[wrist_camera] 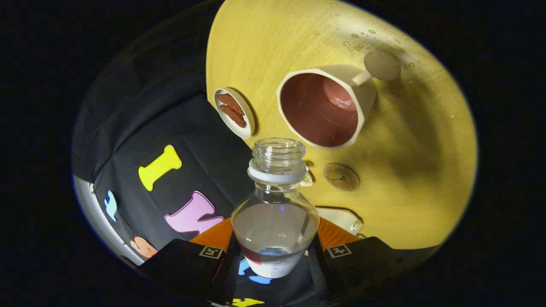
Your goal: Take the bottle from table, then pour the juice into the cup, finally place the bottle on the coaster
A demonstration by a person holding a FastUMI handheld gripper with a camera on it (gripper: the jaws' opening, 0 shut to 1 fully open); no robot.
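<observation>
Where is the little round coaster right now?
In the gripper view, the coaster lies flat on the yellow table, just beyond the bottle the gripper holds, near the cup.

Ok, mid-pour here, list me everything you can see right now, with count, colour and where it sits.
bottle: one, clear with a white neck ring, uncapped, part full of clear liquid, held between the fingers, mouth just short of the cup
cup: one, cream outside, reddish inside, a little liquid at the bottom, on the table beyond the bottle
coaster: one, round, tan, on the table near the cup
small dish: one, white, holding brown pieces, near the table's edge
table: one, yellow wood, wet drops beyond the cup
gripper: one, fingers pressed on the bottle's sides
</observation>
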